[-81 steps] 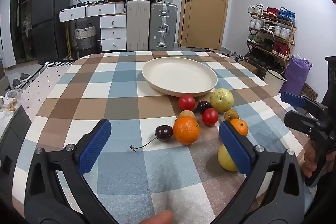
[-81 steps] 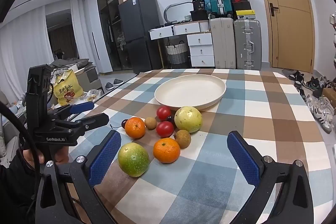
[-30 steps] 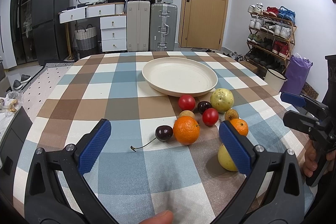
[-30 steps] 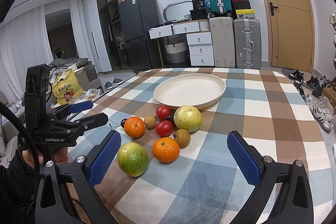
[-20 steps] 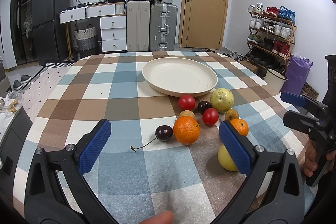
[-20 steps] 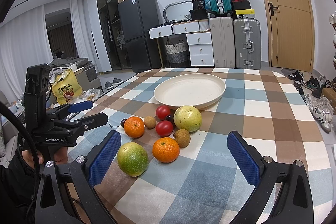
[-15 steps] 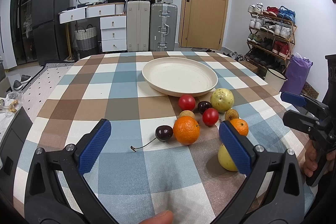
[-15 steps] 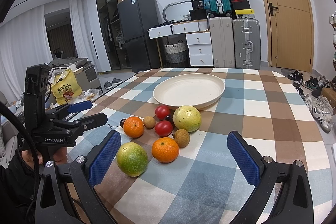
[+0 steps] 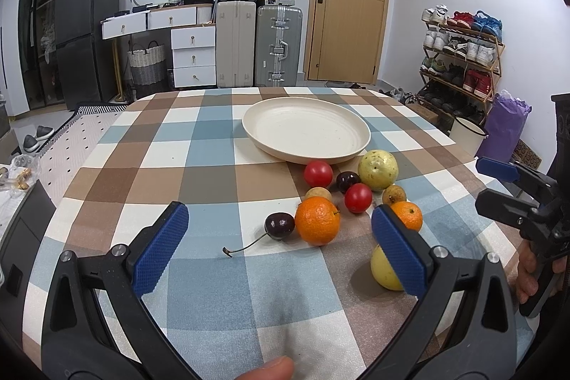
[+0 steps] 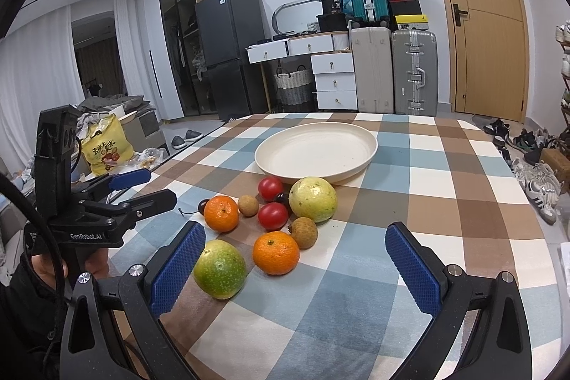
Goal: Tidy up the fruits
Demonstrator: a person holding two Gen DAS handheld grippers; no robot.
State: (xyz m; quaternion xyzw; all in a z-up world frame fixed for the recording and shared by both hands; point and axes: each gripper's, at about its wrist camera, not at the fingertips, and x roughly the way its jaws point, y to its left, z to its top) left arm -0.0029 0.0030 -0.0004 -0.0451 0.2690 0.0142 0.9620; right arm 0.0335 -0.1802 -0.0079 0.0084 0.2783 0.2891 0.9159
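An empty cream plate (image 9: 306, 130) (image 10: 317, 150) sits mid-table on the checkered cloth. In front of it lies a cluster of fruit: two oranges (image 9: 317, 225) (image 10: 276, 252), two red tomatoes (image 9: 318, 173) (image 10: 272, 215), a pale guava (image 9: 377, 165) (image 10: 312, 199), a green-yellow guava (image 10: 219, 269) (image 9: 384, 273), a dark cherry with stem (image 9: 279, 225), brown longans (image 10: 303, 232). My left gripper (image 9: 281, 250) is open and empty, just short of the cherry and orange. My right gripper (image 10: 295, 267) is open and empty, near the green guava and an orange.
Each gripper shows in the other's view, the right one (image 9: 516, 198) at the table's right edge, the left one (image 10: 114, 198) at its left edge. Suitcases (image 9: 260, 48), drawers and a shoe rack (image 9: 459, 59) stand beyond the table.
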